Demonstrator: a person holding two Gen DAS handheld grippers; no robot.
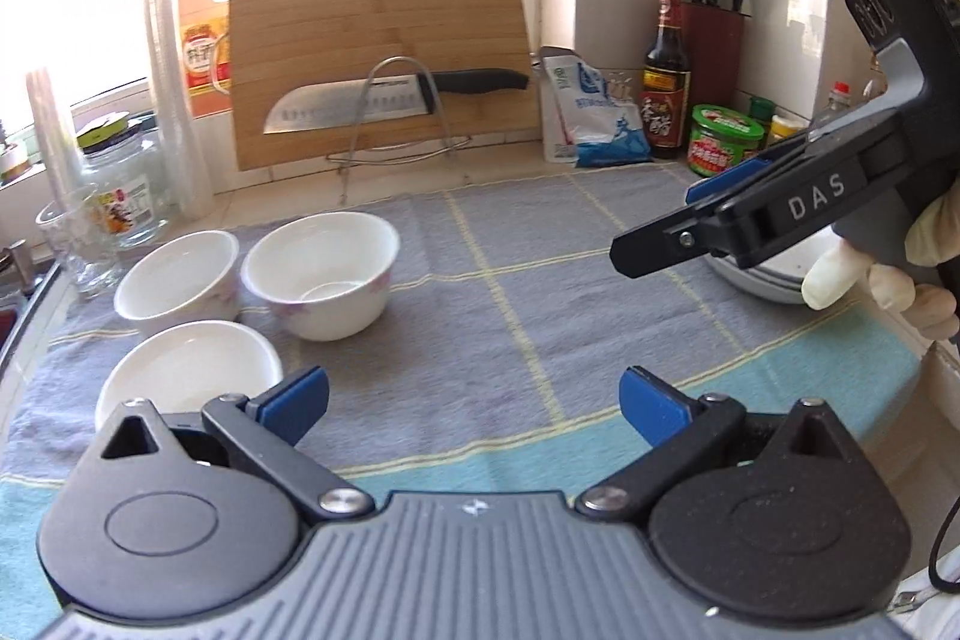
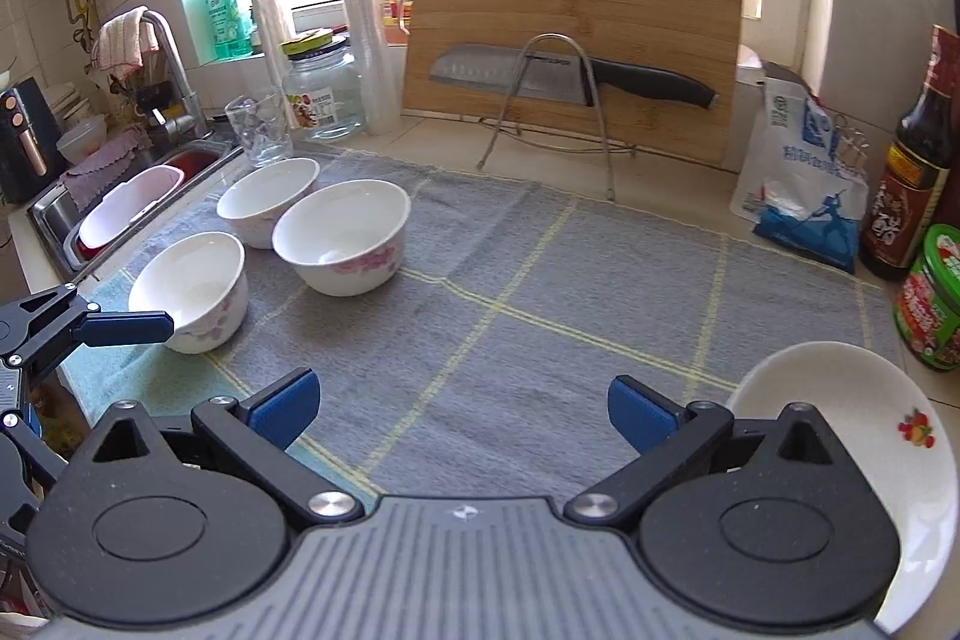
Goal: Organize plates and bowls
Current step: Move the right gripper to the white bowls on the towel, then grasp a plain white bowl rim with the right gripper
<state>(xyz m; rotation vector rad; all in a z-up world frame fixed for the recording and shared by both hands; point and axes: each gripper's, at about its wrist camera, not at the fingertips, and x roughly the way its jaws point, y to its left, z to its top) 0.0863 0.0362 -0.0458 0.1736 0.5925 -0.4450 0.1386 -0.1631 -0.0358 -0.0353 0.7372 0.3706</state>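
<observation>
Left wrist view: left tongs (image 1: 474,394) spread wide, empty, above grey checked cloth (image 1: 480,316); three white bowls (image 1: 321,274) grouped at cloth's left; right tongs (image 2: 465,409) likewise parted, holding nothing; stacked plates (image 2: 870,436) at cloth's right edge, beside them.

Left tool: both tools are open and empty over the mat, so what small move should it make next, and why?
Probably ease the left tool down and leftward onto the rim of the nearest white ceramic bowl. Three such bowls sit separately on the grey checked mat, unstacked, and this one lies just beside the tool's left pad. The right tool hangs near the white plate instead.
</observation>
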